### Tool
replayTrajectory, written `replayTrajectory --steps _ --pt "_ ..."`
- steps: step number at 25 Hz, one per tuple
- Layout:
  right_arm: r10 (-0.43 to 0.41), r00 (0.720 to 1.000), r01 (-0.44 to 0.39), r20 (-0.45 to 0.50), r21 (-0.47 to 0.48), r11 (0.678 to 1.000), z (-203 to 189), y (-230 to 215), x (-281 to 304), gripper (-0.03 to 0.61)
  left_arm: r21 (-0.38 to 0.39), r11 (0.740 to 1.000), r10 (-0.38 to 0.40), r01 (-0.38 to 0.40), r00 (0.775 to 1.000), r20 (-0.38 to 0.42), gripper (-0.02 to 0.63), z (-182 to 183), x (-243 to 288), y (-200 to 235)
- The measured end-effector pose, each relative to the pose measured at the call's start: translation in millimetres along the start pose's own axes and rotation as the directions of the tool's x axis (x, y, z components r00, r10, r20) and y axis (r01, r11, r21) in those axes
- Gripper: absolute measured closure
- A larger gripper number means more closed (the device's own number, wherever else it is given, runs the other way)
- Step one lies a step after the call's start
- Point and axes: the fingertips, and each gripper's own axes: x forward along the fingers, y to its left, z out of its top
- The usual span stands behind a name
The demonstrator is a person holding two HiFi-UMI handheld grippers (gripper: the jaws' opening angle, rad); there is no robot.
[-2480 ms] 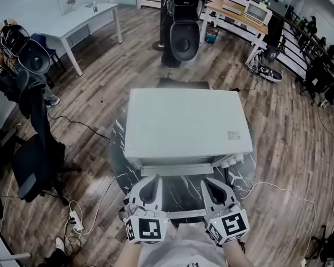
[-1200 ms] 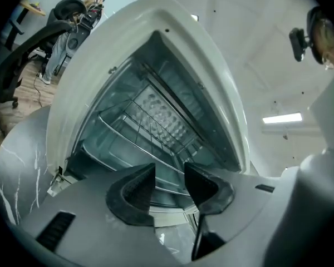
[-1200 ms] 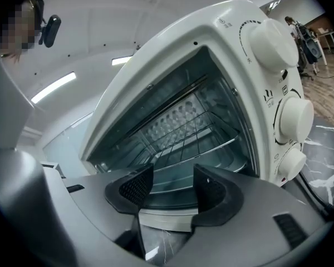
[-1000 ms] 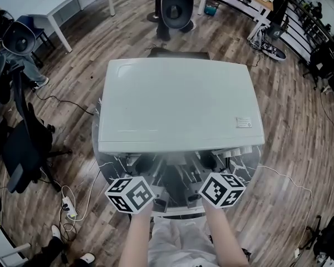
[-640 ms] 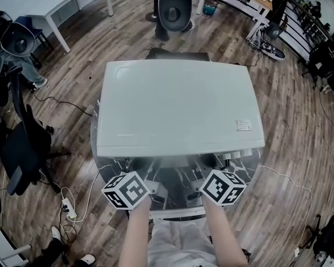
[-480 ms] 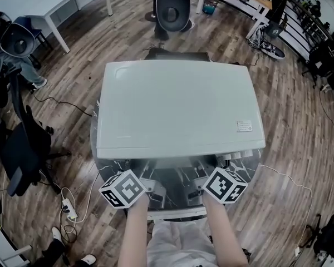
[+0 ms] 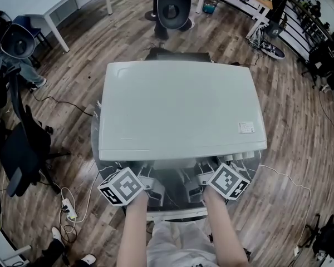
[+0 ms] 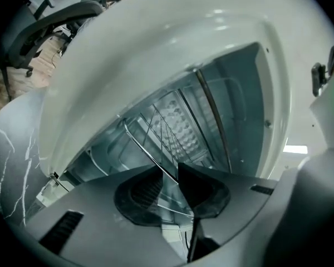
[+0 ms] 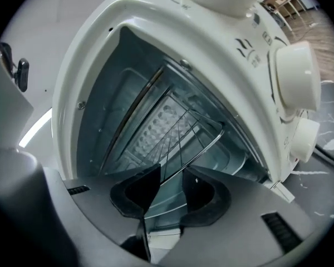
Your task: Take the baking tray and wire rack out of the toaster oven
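Note:
The white toaster oven [image 7: 181, 110] stands on a dark marbled table, its glass door [image 7: 172, 202] folded down toward me. Inside, the wire rack [image 8: 156, 129] [image 9: 192, 132] lies above the baking tray [image 8: 103, 154] [image 9: 234, 160]. My left gripper [image 8: 170, 174] reaches into the oven's mouth at the left. Its jaws are closing with the rack's front bar between them, and a thin gap still shows. My right gripper [image 9: 172, 177] does the same at the right, with a wider gap around the bar. In the head view only the marker cubes [image 7: 121, 186] [image 7: 228, 181] and forearms show.
White control knobs [image 9: 295, 77] line the oven's right front. The oven's roof overhangs both grippers. The round table's edge [image 7: 253, 168] lies close on the right. Office chairs [image 7: 22, 143], a power strip with cables [image 7: 69, 207] and desks stand on the wooden floor around.
Both grippers have slid forward under the oven's front edge and rolled, so their marker cubes sit tilted and nearer the oven. The oven has not moved.

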Motion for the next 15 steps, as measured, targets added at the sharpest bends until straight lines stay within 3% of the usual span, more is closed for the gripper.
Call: replayTrajectory --steps 15 --pt "0.038 0.999 -0.037 -0.01 0.057 0.998 -22 -1 -36 0.488 -0.02 0.999 -0.036 0.035 0.998 -0.046 0.541 -23 -33 0"
